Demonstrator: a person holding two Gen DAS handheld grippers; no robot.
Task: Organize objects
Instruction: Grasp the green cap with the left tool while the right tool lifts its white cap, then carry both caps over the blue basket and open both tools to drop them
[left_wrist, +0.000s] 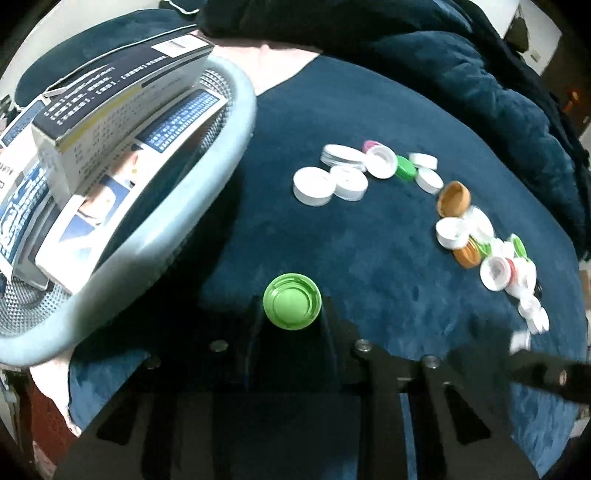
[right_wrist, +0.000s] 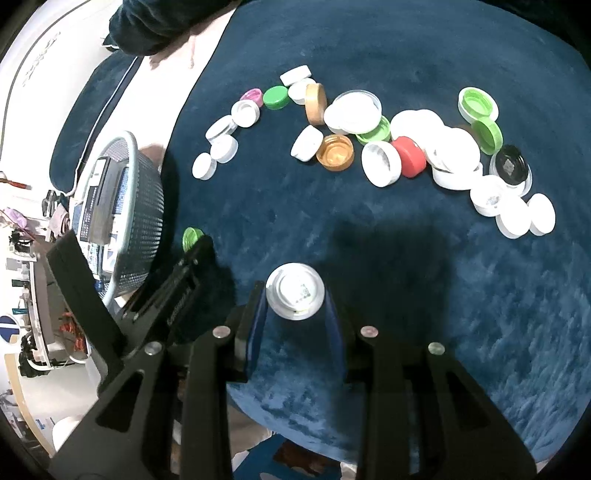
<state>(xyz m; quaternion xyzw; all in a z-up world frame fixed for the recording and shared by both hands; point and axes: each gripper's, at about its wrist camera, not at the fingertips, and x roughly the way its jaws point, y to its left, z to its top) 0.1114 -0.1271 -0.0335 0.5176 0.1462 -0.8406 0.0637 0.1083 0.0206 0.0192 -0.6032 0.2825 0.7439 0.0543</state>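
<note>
The right tool (right_wrist: 295, 295) has matte black angular linkage arms with cut-out slots, round silver screws at the pivots and blue-padded fingers (right_wrist: 256, 325); the left tool (left_wrist: 291, 306) has the same black frame and silver screws.

Right tool (right_wrist: 295, 295) grips a white cap (right_wrist: 295, 291).

Deep blue plush blanket (right_wrist: 369, 229) as the surface, dark rumpled fleece fabric (left_wrist: 461, 55) heaped behind, cluttered white shelf (right_wrist: 33, 295) at left
</note>
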